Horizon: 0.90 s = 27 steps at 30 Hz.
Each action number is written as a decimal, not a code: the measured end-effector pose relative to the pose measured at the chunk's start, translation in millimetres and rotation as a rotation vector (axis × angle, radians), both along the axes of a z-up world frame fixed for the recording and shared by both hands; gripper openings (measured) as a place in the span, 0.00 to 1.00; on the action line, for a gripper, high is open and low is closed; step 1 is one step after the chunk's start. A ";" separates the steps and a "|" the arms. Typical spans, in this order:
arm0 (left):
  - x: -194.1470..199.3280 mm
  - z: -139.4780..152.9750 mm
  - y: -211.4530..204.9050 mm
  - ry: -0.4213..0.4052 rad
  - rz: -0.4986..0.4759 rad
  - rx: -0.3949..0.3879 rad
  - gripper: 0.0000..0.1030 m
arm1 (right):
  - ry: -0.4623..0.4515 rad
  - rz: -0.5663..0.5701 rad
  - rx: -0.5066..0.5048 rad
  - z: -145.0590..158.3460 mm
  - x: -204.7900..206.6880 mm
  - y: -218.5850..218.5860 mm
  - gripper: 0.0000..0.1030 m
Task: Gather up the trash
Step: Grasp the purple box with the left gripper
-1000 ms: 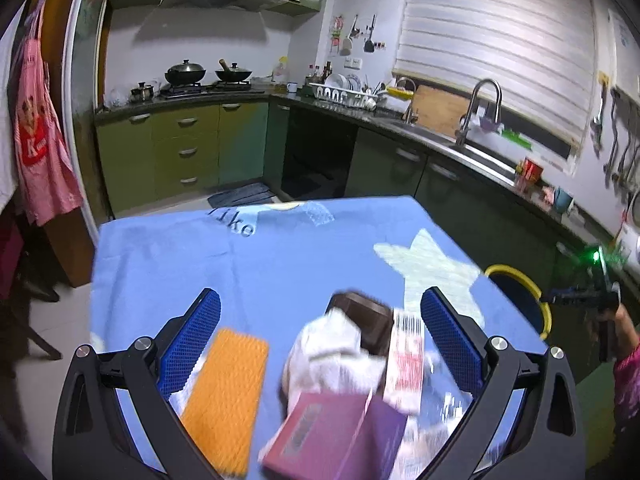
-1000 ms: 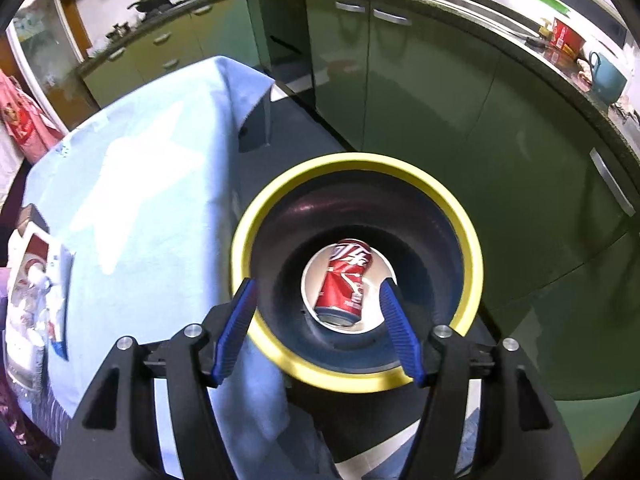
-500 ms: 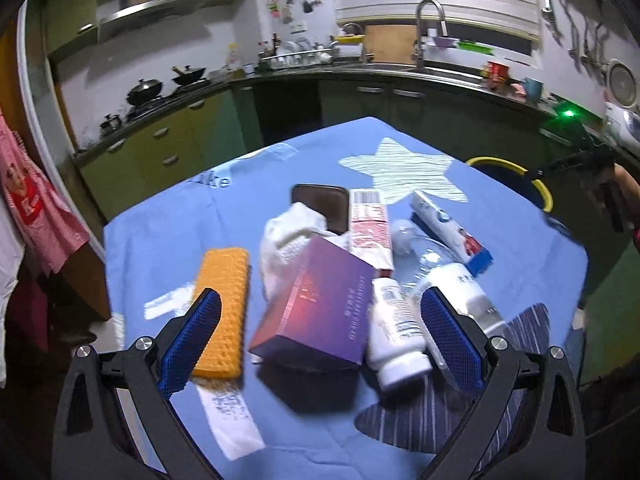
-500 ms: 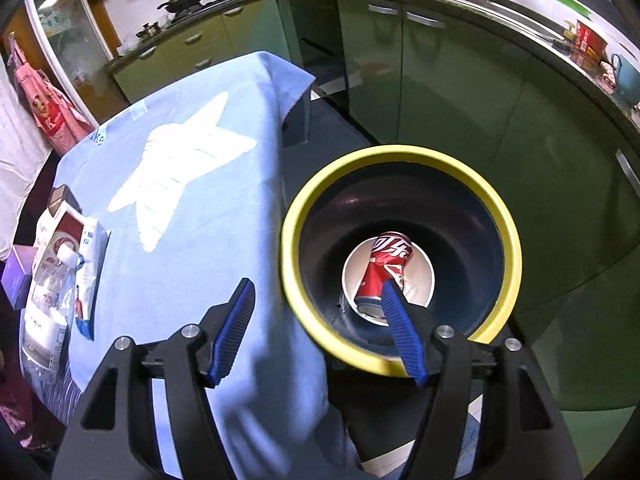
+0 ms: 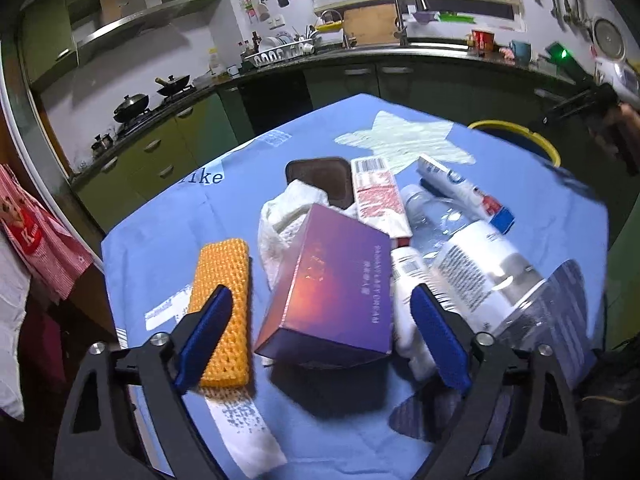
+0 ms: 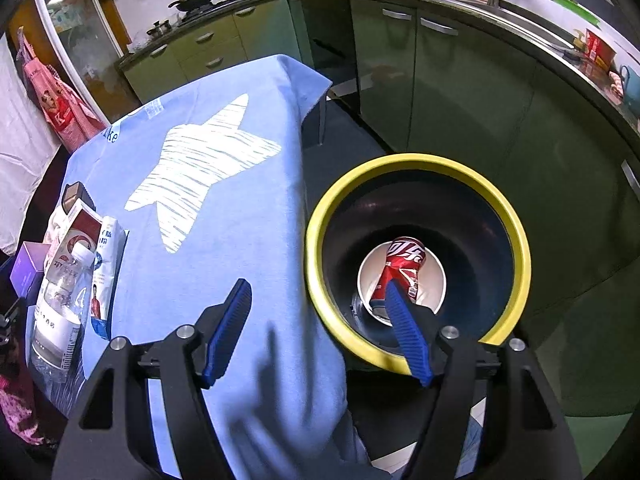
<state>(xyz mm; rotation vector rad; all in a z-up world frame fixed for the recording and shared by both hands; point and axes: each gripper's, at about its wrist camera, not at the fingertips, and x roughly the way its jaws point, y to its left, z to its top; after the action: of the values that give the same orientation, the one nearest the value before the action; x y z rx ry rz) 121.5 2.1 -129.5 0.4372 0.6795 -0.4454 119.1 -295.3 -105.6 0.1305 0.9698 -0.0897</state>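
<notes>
- Left gripper (image 5: 320, 332): jaws wide, just been closing slightly; purple box (image 5: 332, 284) between the pads, no contact visible, nothing gripped.
- Purple box dead ahead of left gripper, raised on the pile; long axis roughly along the pointing direction, so jaws straddle its narrow width. Judged next pick; left hand far nearer than right.
- Orange sponge (image 5: 224, 312) just behind left pad; white bottle (image 5: 408, 304) just inside right pad, touching the box: risk of pinching 2 items.
- Right gripper (image 6: 316, 332): jaws partly open, just been opening, empty; above blue tablecloth (image 6: 224, 240) edge, right pad over yellow-rimmed bin (image 6: 520, 256).
- Right view only: red cola can (image 6: 404, 268) lying in bin bottom, already collected.
- Left view only: crumpled white tissue (image 5: 280, 220), brown tray (image 5: 320, 176), red-white carton (image 5: 378, 196) beyond the box.
</notes>
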 end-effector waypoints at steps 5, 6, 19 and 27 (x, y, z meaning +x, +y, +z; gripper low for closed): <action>6.1 -10.8 0.7 0.016 -0.005 0.031 0.77 | 0.009 0.006 0.003 -4.7 3.2 2.1 0.64; 8.0 -12.6 1.5 0.022 -0.006 0.029 0.74 | 0.011 0.006 0.004 -5.0 4.5 1.2 0.64; 24.9 -13.0 7.0 0.036 -0.028 -0.068 0.57 | 0.034 0.026 0.013 -16.3 13.4 6.4 0.64; 19.6 6.8 15.3 0.011 -0.001 -0.135 0.52 | 0.037 0.034 0.019 -19.7 14.5 6.2 0.64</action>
<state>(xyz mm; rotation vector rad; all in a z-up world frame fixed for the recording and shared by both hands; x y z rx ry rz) 141.1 17.3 -122.8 0.3081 0.6551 -0.4917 133.6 -289.1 -125.3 0.1297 1.0100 -0.0517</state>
